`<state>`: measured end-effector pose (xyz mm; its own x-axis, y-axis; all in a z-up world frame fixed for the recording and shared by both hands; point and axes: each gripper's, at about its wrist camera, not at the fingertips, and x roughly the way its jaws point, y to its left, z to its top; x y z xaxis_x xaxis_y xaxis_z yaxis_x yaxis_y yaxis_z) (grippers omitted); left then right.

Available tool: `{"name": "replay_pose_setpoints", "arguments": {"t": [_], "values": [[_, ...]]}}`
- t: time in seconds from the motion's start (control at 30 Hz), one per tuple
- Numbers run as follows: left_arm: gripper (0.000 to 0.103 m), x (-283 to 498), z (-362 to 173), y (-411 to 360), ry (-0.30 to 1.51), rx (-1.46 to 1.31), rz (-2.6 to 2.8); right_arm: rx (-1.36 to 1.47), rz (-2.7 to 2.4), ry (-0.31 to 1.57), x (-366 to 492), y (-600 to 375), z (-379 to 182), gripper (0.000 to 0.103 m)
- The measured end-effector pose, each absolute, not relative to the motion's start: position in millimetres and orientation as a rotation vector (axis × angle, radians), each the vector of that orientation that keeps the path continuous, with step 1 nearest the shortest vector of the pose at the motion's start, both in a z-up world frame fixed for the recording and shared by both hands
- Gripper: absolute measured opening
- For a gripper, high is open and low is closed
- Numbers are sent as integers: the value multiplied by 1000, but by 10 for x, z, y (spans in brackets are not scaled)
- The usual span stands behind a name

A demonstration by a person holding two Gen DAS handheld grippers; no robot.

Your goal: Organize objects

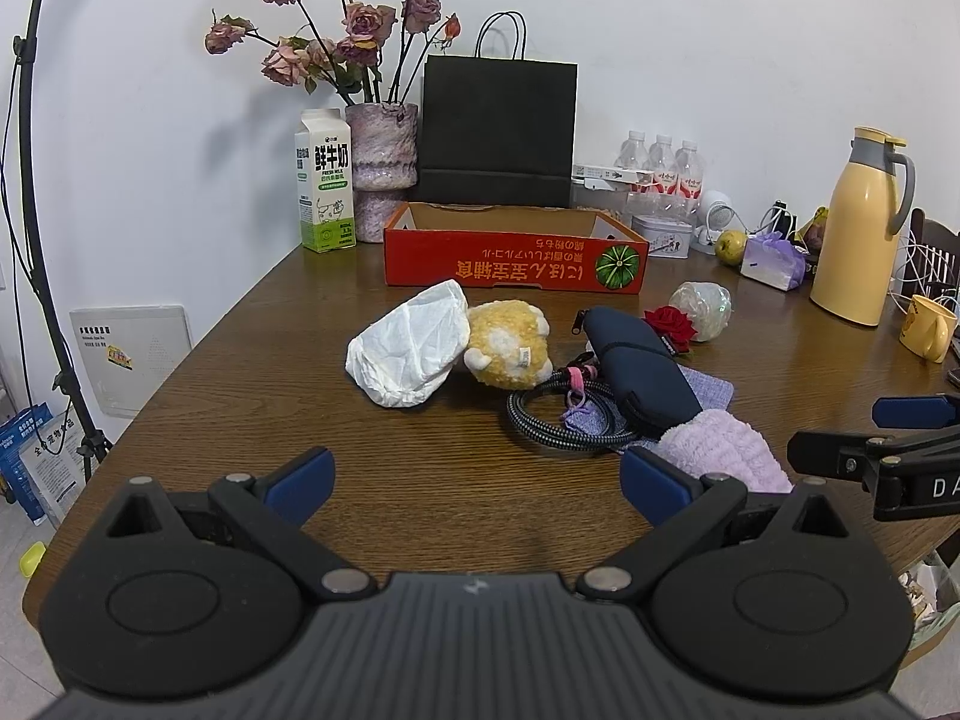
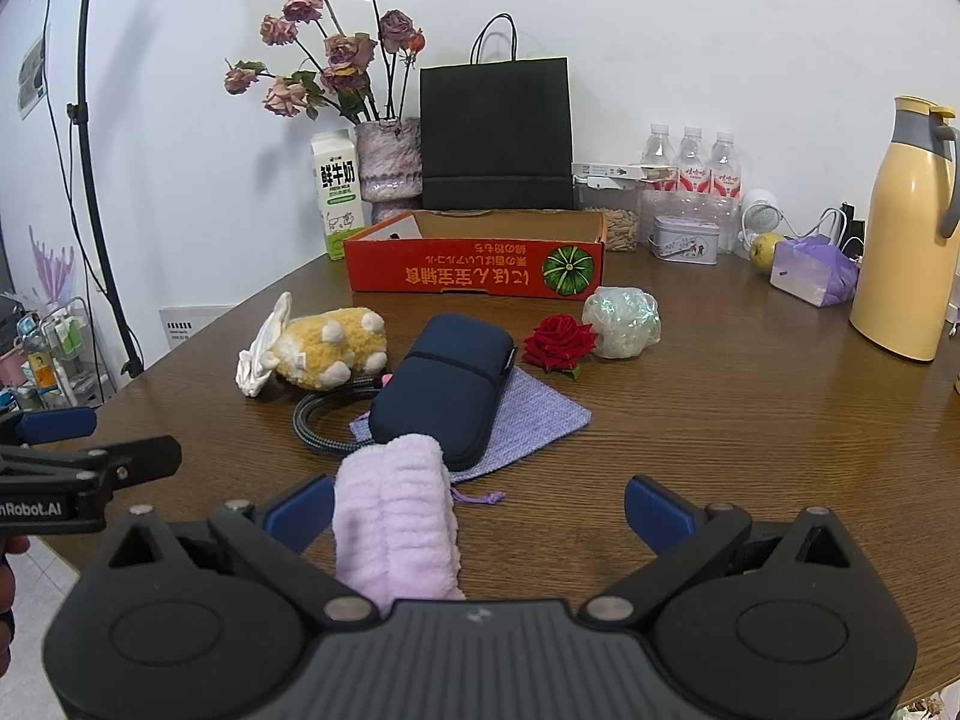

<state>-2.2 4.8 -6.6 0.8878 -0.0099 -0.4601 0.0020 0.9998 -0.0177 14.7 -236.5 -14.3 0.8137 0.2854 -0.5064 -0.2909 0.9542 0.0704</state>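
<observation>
A plain white wall [image 1: 690, 30] backs a dark brown wooden table [image 1: 252, 396] with a rounded edge. Left of the table a black light stand [image 1: 36, 192] rises from pale floor tiles [image 1: 12, 600], with a white wall panel [image 1: 129, 354] low behind it. In the right wrist view, a wire rack [image 2: 54, 354] of small items stands left of the table. Soft shadows fall on the wall.

Left gripper [image 1: 477, 480] and right gripper [image 2: 480, 507], fingers wide apart, side by side
</observation>
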Motion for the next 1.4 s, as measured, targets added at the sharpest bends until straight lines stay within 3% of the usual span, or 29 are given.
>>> {"name": "replay_pose_setpoints", "arguments": {"t": [1.4], "values": [[103,-118,-104,129,455,-40,13,-31,303,532,92,-2321,-122,103]]}}
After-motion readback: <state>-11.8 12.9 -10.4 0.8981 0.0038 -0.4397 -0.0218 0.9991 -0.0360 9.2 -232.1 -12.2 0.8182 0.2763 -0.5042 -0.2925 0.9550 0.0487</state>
